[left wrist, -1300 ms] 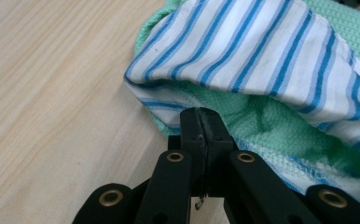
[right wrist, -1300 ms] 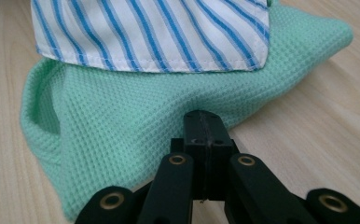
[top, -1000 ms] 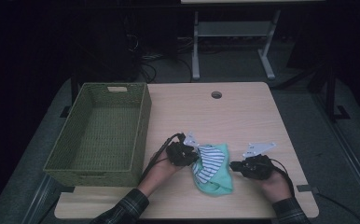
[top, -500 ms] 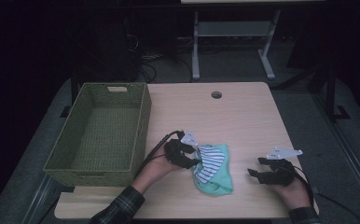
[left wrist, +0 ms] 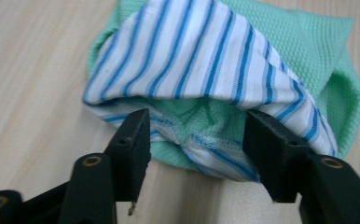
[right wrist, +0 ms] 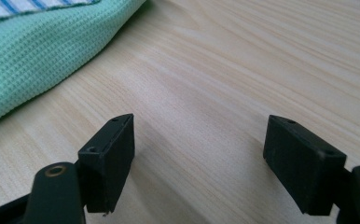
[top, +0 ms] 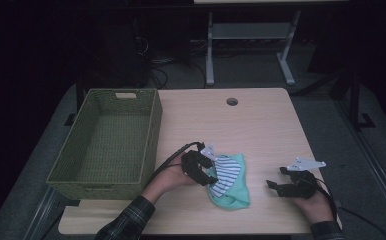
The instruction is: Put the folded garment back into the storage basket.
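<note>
The folded green cloth with its striped lining lies on the tabletop, at about 5 o'clock from the wicker basket. The left gripper sits at the cloth's 9 o'clock edge; its jaws have just been opening, and now stand apart around a fold without pressing it. The right gripper rests at the cloth's 3 o'clock, apart from it, its jaws likewise just opened over bare wood

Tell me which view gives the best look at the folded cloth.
The left gripper view: the folded cloth shows close up, stripes over green weave. The high view shows it small on the table; the right gripper view catches one green corner.
</note>
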`<state>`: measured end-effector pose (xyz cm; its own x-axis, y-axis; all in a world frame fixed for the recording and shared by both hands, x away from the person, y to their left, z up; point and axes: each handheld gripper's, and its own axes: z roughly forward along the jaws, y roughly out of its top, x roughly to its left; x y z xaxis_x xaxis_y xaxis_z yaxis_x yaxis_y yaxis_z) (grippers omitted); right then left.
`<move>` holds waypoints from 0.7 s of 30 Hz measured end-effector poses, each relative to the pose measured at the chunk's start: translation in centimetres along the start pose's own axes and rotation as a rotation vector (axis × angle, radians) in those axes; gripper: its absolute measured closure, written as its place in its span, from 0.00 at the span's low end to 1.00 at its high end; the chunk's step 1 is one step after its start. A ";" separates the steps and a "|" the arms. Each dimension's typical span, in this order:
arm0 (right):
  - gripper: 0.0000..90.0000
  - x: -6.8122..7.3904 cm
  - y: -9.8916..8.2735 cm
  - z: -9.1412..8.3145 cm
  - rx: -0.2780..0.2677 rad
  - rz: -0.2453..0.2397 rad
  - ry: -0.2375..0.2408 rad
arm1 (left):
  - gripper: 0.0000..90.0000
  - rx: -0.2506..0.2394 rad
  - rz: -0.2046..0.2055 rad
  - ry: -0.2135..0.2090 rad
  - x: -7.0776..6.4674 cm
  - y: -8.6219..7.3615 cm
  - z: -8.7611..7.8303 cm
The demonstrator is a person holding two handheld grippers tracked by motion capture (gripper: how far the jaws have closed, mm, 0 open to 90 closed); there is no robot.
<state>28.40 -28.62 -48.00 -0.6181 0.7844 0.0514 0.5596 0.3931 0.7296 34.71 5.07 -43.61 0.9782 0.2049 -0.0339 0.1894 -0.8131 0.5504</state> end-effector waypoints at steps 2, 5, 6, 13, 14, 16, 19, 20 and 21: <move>0.27 0.0 0.0 0.0 -0.003 0.000 0.000 | 0.40 0.004 0.005 -0.007 -0.1 -0.1 0.3; 0.26 0.0 -0.1 0.1 -0.008 -0.002 -0.002 | 0.36 0.015 0.018 -0.017 -0.4 -0.1 0.7; 0.25 0.1 -0.1 0.1 -0.009 -0.004 -0.005 | 0.34 0.021 0.025 -0.020 -0.5 -0.1 0.9; 0.26 0.1 -0.1 0.1 -0.009 -0.010 -0.009 | 0.32 0.048 0.048 -0.021 -1.1 -0.2 1.5; 0.26 0.1 -0.1 0.1 -0.009 -0.010 -0.009 | 0.32 0.048 0.048 -0.021 -1.1 -0.2 1.5; 0.26 0.1 -0.1 0.1 -0.008 -0.014 -0.012 | 0.32 0.046 0.046 -0.014 -1.2 -0.2 1.6; 0.26 0.1 -0.1 0.1 -0.008 -0.015 -0.012 | 0.33 0.048 0.029 -0.008 -1.2 -0.3 1.6; 0.26 0.1 -0.1 0.1 -0.007 -0.014 -0.012 | 0.33 0.048 0.025 -0.005 -1.2 -0.3 1.6; 0.26 0.1 -0.1 0.1 -0.008 -0.015 -0.012 | 0.34 0.049 0.023 -0.003 -1.3 -0.3 1.6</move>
<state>28.35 -28.51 -48.16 -0.6195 0.7844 0.0320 0.5461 0.4012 0.7354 33.55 4.21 -45.09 0.9825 0.1845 -0.0245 0.1710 -0.8431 0.5098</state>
